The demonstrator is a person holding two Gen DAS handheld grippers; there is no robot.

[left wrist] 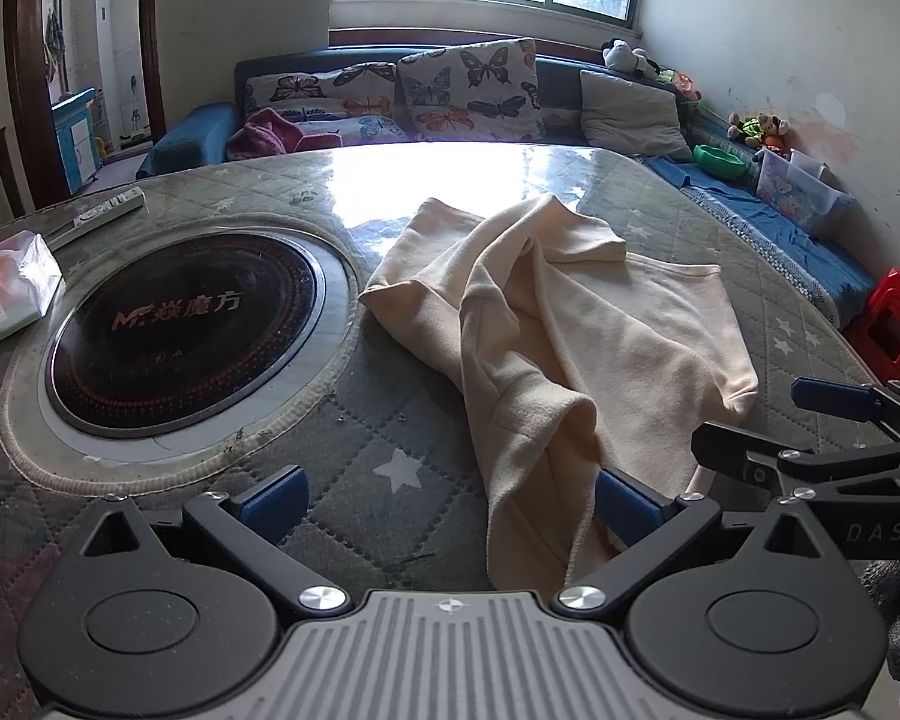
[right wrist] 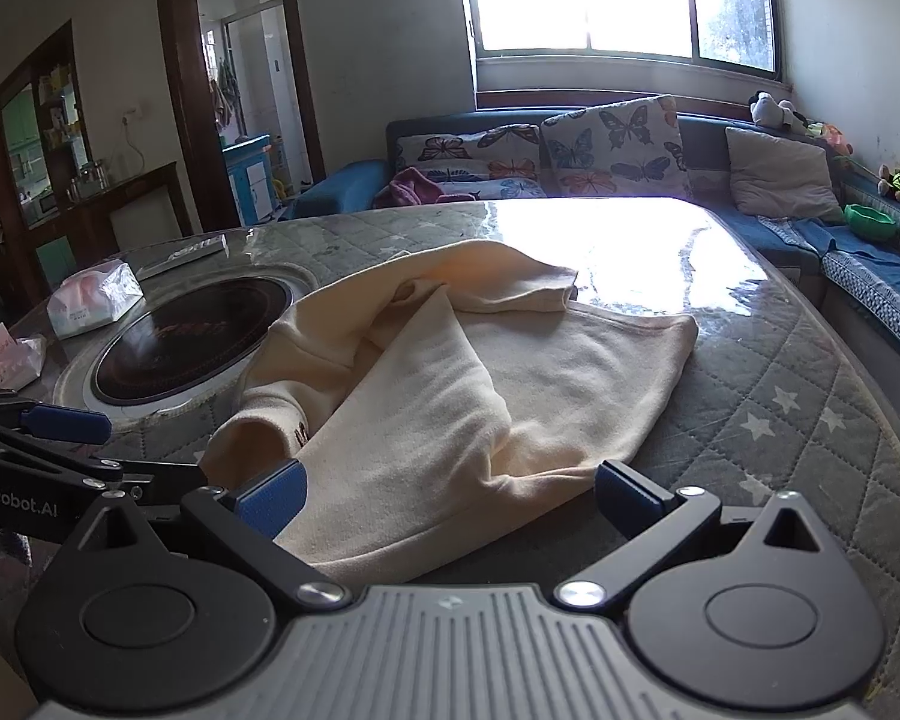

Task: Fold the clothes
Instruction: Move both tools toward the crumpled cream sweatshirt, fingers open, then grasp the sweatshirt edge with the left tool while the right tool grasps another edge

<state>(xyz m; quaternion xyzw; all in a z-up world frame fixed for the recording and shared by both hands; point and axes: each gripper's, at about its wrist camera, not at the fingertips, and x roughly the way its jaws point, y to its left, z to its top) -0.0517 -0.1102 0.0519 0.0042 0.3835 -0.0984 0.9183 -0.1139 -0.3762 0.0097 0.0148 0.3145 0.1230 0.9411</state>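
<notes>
A cream garment (left wrist: pixel 570 324) lies crumpled on the quilted table cover (left wrist: pixel 390 438), one sleeve draped over its body toward the near edge. My left gripper (left wrist: pixel 450 504) is open; the sleeve's near end lies between its blue fingers, against the right one. In the right wrist view the garment (right wrist: pixel 462 396) lies spread in front of my right gripper (right wrist: pixel 450 498), which is open with the near hem between its fingers. The right gripper also shows in the left wrist view (left wrist: pixel 768 426), and the left gripper in the right wrist view (right wrist: pixel 60 438).
A round black cooktop (left wrist: pixel 186 324) is set into the table left of the garment. A tissue pack (left wrist: pixel 6 288) and a remote (left wrist: pixel 108 210) lie at far left. A sofa with butterfly cushions (left wrist: pixel 468 90) runs behind the table; a red stool (left wrist: pixel 894 318) stands right.
</notes>
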